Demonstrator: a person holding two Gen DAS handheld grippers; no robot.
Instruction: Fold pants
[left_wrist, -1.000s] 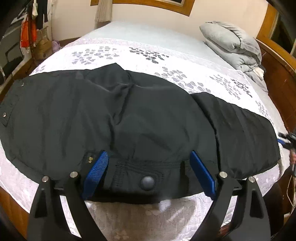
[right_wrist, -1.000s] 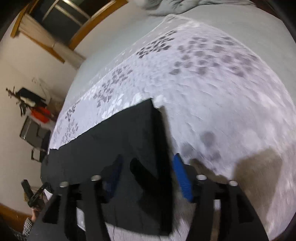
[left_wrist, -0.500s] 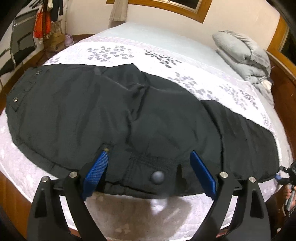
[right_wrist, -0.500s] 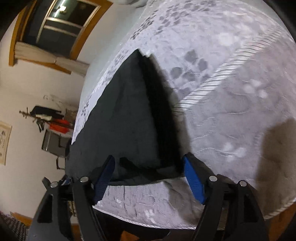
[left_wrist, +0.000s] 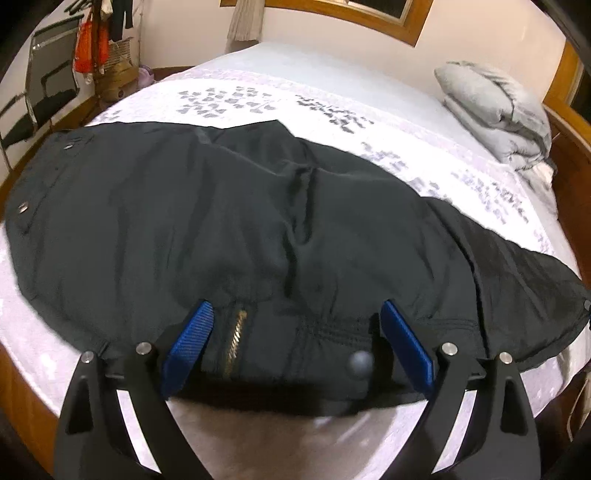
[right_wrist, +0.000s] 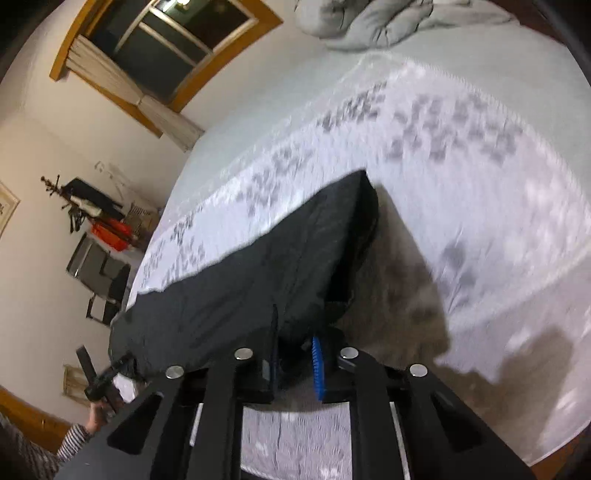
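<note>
Black pants (left_wrist: 221, 221) lie spread across the bed, waistband toward the near edge, with a brass zipper (left_wrist: 236, 341) and a round button (left_wrist: 359, 363). My left gripper (left_wrist: 295, 325) is open, its blue pads either side of the waistband. In the right wrist view the leg end of the pants (right_wrist: 258, 280) is lifted off the bedspread. My right gripper (right_wrist: 295, 347) is shut on the hem of the pants leg.
The bed has a white bedspread (left_wrist: 295, 96) with grey leaf prints and a wooden frame (left_wrist: 22, 402). A folded grey quilt (left_wrist: 495, 107) lies at the far right. A chair and clothes rack (left_wrist: 55, 88) stand at the left. The other hand-held gripper (right_wrist: 99, 376) shows at lower left.
My right gripper closed on the pants hem and lifted it off the bed. My left gripper stayed open at the waistband while the view shifted slightly, showing the zipper.
</note>
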